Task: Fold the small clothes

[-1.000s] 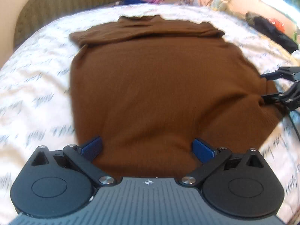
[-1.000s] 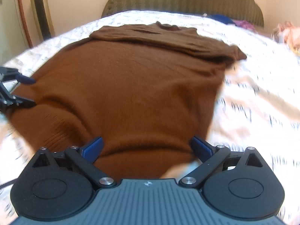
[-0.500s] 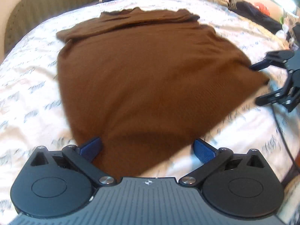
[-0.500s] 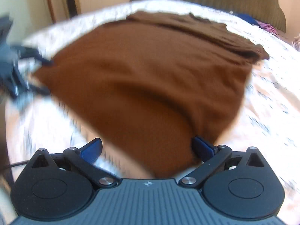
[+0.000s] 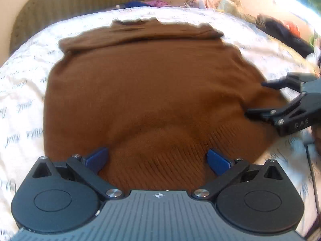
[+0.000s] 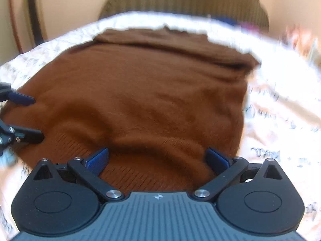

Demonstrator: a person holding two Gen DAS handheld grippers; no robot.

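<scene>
Left wrist view: my left gripper (image 5: 158, 158), fingers spread wide, nothing held, over the ribbed hem of a brown sweater (image 5: 144, 92). Sweater flat on the white printed bed cover (image 5: 20, 108), long axis running hem near, collar far toward the headboard (image 5: 80, 6). My right gripper (image 6: 158, 157), likewise released, at the hem's other corner.

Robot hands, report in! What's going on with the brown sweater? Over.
Left gripper open, right gripper open, both at the hem. Brown sweater spread on the bed, sleeves folded across the top. Nothing in the way.
</scene>
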